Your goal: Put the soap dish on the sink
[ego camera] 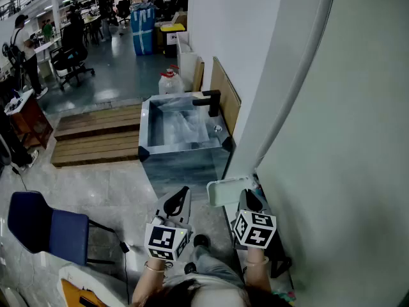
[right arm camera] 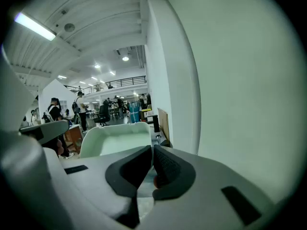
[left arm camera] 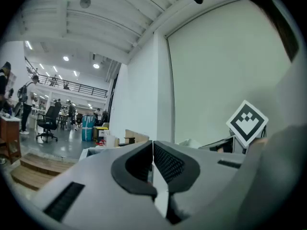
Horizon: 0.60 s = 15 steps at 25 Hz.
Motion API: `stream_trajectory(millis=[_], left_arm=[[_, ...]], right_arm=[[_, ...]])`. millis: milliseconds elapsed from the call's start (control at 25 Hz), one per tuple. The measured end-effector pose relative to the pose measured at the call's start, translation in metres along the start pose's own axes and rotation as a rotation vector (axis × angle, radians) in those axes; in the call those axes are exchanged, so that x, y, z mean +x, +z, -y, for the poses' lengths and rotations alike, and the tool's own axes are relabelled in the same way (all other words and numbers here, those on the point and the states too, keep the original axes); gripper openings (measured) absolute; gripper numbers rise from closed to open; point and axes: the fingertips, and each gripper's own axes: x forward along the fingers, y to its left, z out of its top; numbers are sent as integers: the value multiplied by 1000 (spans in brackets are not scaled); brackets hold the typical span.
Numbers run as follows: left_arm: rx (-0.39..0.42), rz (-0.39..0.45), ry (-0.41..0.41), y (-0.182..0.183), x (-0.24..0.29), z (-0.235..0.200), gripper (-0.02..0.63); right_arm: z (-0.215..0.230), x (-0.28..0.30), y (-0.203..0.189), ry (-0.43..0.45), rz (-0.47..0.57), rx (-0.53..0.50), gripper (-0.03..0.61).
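My right hand-held gripper [right arm camera: 152, 152] pinches what looks like the near rim of the dish [right arm camera: 115, 139]. My left hand-held gripper [left arm camera: 153, 150] is pressed together, empty. The sink [ego camera: 144, 130] lies well ahead. With so thin an edge-grip, the dish could tip or slip out mid-carry.

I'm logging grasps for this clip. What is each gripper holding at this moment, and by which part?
The right gripper holds the soap dish, pinched at the edge nearest the person. The left gripper is shut with nothing between its jaws.
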Motion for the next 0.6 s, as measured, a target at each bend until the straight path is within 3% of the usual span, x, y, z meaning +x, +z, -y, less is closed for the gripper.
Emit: stream_trajectory(millis=[600], left_arm=[[12,-15,-19,0,43,-7,9]], right_arm=[[13,39,11,-14,-9,-17,34]])
